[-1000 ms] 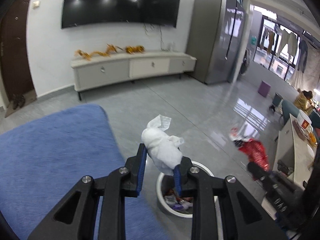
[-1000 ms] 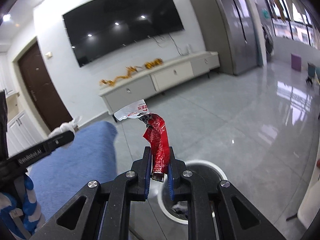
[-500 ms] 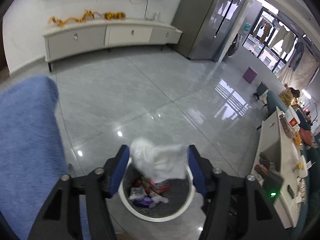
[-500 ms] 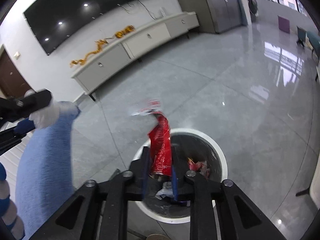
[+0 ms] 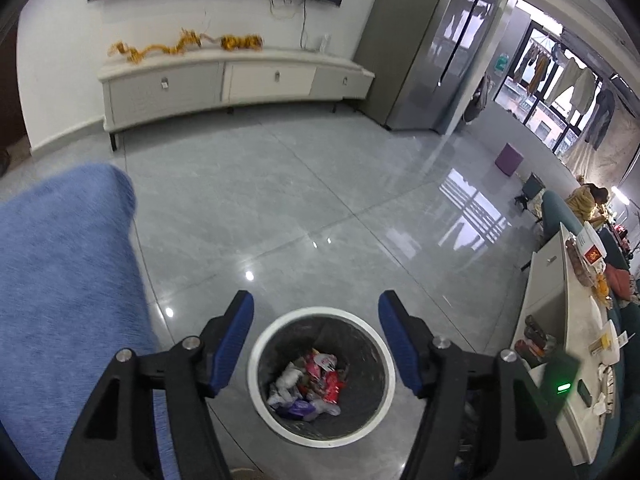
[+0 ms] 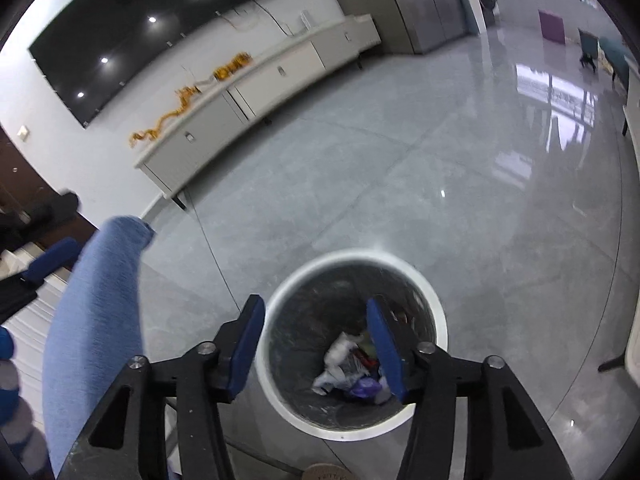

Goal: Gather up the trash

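Both grippers, left gripper (image 5: 316, 338) and right gripper (image 6: 316, 344), hang over the white-rimmed bin (image 5: 256, 364), fingers apart and opening, nothing between them; bare floor (image 5: 320, 184) surrounds the bin.

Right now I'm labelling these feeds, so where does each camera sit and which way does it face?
Left wrist: rides the left claw, looking down-forward at the trash bin and TV cabinet; its two opening, empty fingers show.
Right wrist: rides the right claw, angled down at the bin; its opening, empty fingers and a blue-padded tip at the left edge show.
Shared: bin, blue cushion, cabinet.
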`<state>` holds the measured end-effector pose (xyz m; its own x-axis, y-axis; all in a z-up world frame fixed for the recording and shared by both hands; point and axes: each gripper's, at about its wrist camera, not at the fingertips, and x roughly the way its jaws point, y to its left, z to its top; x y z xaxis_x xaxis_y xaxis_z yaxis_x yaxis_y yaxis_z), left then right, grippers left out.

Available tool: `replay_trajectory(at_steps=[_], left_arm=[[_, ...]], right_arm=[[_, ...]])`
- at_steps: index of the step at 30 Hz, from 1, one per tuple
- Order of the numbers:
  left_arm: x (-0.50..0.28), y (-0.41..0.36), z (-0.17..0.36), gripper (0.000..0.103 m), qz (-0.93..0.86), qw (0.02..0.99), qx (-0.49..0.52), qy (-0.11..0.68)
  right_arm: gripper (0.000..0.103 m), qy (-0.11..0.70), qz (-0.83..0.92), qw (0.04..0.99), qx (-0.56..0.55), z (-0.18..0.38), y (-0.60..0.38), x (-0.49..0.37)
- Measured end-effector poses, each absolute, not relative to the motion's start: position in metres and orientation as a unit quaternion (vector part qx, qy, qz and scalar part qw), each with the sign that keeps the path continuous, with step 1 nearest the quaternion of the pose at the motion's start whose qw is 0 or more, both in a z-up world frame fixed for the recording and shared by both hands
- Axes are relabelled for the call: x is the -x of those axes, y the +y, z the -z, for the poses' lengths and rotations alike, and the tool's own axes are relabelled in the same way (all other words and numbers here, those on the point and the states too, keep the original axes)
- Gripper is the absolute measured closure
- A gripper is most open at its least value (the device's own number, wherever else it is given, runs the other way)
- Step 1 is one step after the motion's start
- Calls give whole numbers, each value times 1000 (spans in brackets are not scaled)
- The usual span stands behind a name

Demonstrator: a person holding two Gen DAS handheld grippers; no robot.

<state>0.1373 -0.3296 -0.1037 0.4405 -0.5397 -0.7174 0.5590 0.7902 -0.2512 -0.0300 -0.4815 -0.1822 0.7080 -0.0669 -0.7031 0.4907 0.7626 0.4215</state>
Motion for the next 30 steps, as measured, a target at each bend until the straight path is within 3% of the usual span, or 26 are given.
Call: replay_trajectory(at_steps=[16, 24, 30], left_arm=[[-46, -188, -21, 29, 223, 936, -14, 274], [2, -91, -63, 21, 147, 965, -11, 215], [19, -33, -56, 15, 89, 973, 8, 211]], right_arm=[[23, 194, 87, 962, -174, -13, -367, 99], [11, 167, 52, 978, -113, -44, -299, 106], [1, 158, 44, 983, -85, -41, -264, 107]])
